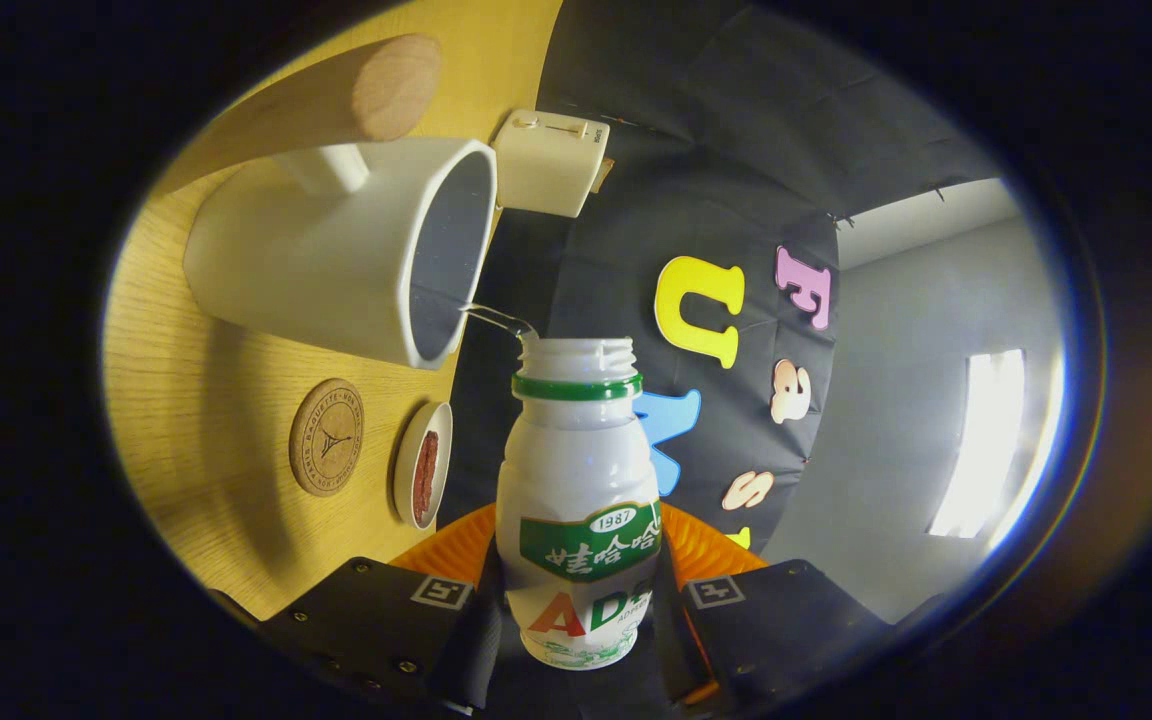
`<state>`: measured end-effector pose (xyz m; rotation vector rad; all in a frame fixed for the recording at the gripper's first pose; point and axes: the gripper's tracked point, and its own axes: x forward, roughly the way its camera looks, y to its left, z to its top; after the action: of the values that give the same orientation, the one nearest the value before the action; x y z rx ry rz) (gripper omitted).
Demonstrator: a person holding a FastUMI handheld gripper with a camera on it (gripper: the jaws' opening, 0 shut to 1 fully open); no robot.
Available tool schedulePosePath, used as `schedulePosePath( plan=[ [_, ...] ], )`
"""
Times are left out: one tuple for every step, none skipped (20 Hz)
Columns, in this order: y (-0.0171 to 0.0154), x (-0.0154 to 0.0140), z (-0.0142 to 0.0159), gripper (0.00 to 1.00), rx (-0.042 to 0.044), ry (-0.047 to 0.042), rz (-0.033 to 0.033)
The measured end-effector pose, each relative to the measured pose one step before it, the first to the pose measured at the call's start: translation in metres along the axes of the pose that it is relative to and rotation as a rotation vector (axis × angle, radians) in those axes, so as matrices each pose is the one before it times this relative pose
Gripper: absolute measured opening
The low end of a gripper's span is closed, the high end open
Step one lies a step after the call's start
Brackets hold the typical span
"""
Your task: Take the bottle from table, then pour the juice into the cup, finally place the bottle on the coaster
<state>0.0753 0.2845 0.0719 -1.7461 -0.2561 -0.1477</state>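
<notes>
Bottle point(577, 500) in mid-pour at lower centre of the frame: the small white plastic drink bottle, cap off and green ring at its neck, sits clamped between the two fingers of the gripper point(576, 615), which press on its lower body from either side. The whole scene appears rolled sideways, so the wooden table point(186, 400) stands as a wall along the left. A thin clear stream point(496, 318) arcs from the bottle's mouth into the white cup point(336, 265) at upper left, whose wooden handle point(336, 95) juts toward the top. Below the cup lie a round cork coaster point(326, 437) and, just beside it, a small dish point(423, 465) with something reddish in it; a white boxy appliance point(548, 162) sits beyond the cup. The bottle looks light and thin-walled, likely to dent under a hard squeeze and smooth enough to slip; the low grip on its labelled waist seems a sound hold for the tilt.
</notes>
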Motion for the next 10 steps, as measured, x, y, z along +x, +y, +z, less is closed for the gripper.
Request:
schedulePosePath(
  plan=[
    [-0.00018, -0.00046, 0.00030, 0.63, -0.00061, -0.00052, -0.00029],
    [-0.00007, 0.00037, -0.00017, 0.63, -0.00197, -0.00059, -0.00057],
    [-0.00015, -0.00057, 0.00030, 0.63, -0.00272, 0.00053, -0.00142],
    [-0.00039, 0.00049, -0.00048, 0.63, -0.00312, -0.00090, -0.00152],
    [-0.00009, -0.00015, -0.00033, 0.63, -0.00362, -0.00039, -0.00117],
    [-0.00031, 0.00039, 0.00003, 0.63, -0.00228, -0.00124, -0.00191],
    [0.00019, 0.00002, -0.00019, 0.63, -0.00171, -0.00107, -0.00056],
    [0.00023, 0.00020, 0.00037, 0.63, -0.00197, -0.00044, -0.00009],
    [-0.00010, -0.00025, 0.00010, 0.63, -0.00217, -0.00120, -0.00134],
    [-0.00020, 0.00004, 0.00055, 0.63, -0.00303, -0.00087, -0.00149]
  ],
)
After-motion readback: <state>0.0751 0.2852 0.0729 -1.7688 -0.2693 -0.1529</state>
